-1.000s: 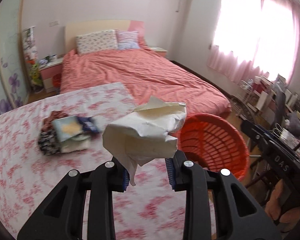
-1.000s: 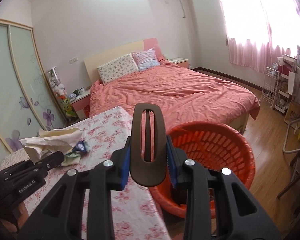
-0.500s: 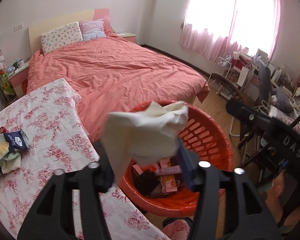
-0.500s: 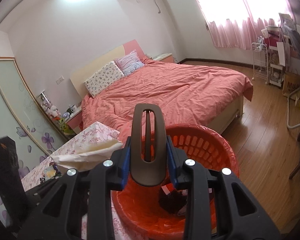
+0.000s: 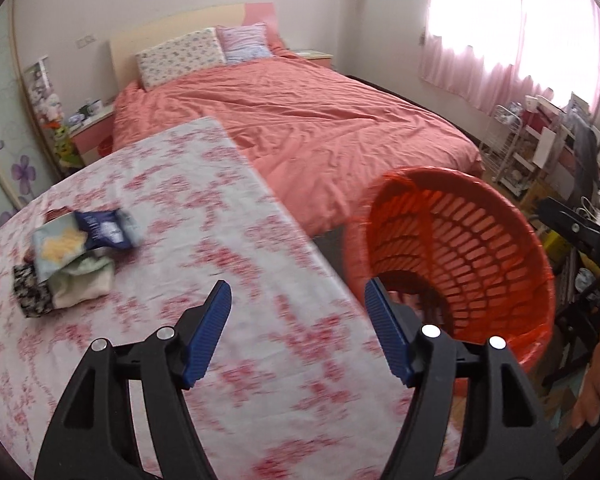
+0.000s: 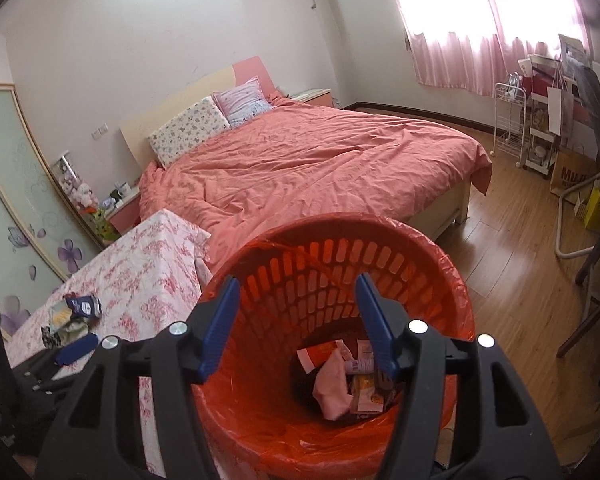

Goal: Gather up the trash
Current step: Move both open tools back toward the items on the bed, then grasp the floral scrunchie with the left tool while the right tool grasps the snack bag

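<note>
Showing: both grippers parted and empty beside an orange basket.
Left gripper (image 5: pixel 298 300): jaws opening, nothing between the blue pads; lower centre of the left wrist view, above the floral tablecloth (image 5: pixel 204 216).
Right gripper (image 6: pixel 296 294): jaws opening, released; framed over the basket mouth.
Basket (image 6: pixel 452 272): lower centre of the right wrist view; discarded trash (image 6: pixel 340 380) lies at its bottom, below and between the fingers.
Remaining wrappers (image 5: pixel 72 256): piled at centre left of the left wrist view, well apart from the fingers.
</note>
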`<state>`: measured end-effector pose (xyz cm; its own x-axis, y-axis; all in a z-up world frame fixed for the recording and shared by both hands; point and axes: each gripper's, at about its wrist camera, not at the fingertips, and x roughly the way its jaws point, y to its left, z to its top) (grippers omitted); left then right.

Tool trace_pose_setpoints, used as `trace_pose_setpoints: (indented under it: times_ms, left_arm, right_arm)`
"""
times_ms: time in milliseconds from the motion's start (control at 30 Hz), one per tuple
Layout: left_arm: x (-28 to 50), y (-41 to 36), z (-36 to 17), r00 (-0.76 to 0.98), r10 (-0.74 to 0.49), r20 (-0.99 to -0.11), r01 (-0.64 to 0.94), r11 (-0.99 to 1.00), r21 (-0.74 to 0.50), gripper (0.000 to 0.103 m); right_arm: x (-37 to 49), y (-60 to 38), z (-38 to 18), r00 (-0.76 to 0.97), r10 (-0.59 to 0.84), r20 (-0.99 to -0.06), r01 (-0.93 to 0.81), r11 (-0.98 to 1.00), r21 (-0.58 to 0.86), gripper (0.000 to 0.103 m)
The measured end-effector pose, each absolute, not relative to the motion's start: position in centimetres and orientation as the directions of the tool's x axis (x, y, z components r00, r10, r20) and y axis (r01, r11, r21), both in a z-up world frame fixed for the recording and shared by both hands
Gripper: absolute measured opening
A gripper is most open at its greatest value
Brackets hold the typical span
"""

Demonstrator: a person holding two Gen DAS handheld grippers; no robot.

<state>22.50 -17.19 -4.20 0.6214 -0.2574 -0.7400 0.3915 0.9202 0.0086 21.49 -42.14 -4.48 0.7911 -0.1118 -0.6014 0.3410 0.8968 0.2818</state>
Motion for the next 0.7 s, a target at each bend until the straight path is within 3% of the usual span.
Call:
trace_pose_setpoints:
  times_ms: [467, 700]
  left_arm:
    - [24.8, -0.8, -3.9, 0.701, 0.006, -0.713, 0.047, 0.997, 0.054, 0.069]
    - [28.4, 3.9, -4.8, 0.662, -0.010, -0.749, -0.030, 0.999, -0.040, 0.069]
  right_arm:
    - [23.7, -30.4, -5.4, 0.765, -0.058, -0.641, 0.186, 0.973, 0.133, 0.059]
    - [25.2, -24.8, -6.1, 0.753, -0.037, -0.657, 0.094, 0.994, 0.052, 0.059]
